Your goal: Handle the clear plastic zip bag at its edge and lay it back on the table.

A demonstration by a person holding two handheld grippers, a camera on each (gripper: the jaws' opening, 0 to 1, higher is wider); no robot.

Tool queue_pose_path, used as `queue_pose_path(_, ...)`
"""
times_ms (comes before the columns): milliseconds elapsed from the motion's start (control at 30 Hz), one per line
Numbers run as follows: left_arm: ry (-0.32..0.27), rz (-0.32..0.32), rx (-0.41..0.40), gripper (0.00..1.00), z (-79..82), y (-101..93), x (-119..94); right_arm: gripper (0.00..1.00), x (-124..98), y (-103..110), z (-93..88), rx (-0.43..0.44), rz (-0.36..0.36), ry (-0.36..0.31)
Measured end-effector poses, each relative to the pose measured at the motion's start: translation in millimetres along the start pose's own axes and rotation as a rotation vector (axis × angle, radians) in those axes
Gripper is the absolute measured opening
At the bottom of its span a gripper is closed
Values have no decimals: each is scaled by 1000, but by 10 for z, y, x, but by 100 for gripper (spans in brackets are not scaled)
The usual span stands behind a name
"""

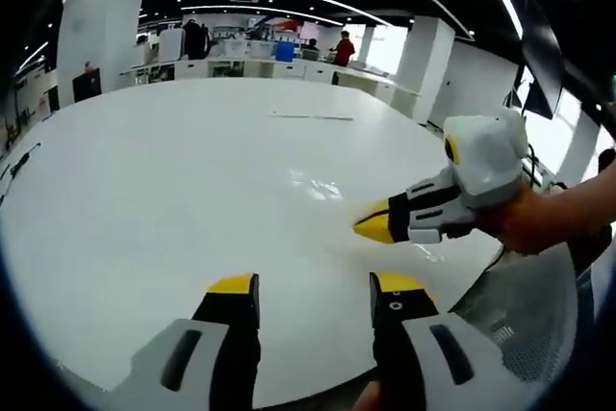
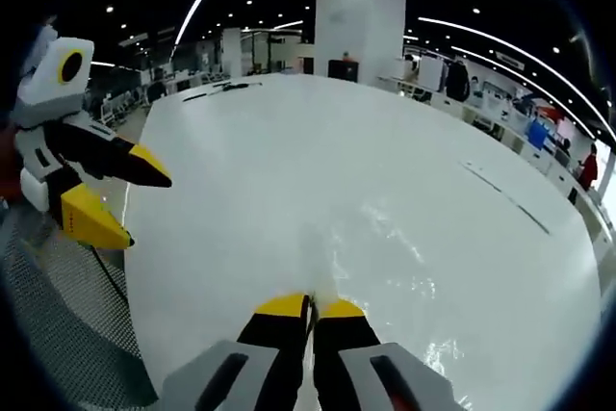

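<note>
Right tongs [image 2: 311,307] at bottom centre of the right gripper view, pinched closed on the near edge of the clear plastic zip bag [image 2: 385,257], spread flat and glossy across the white table [image 2: 289,141] toward the lower right. Left tongs [image 1: 315,288] at bottom of the left gripper view, spread wide, holding nothing, above bare tabletop.

Both grippers are built alike. The left gripper [image 1: 313,297] is seen with grey-white moulded shells with dark slots, black jaw arms and yellow tips. The right gripper [image 2: 312,307] is capped by a white box ringed in yellow.
</note>
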State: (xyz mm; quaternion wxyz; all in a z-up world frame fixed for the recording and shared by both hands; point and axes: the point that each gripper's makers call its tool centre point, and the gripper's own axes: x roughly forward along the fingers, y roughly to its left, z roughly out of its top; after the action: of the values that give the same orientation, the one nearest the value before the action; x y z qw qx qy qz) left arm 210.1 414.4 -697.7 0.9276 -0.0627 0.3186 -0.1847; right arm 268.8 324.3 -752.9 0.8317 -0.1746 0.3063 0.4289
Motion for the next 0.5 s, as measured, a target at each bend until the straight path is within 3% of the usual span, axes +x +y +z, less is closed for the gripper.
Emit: queue_pose_path(500, -7, 18, 20, 42, 263, 208, 211, 0, -54, 183, -20, -84, 38, 7)
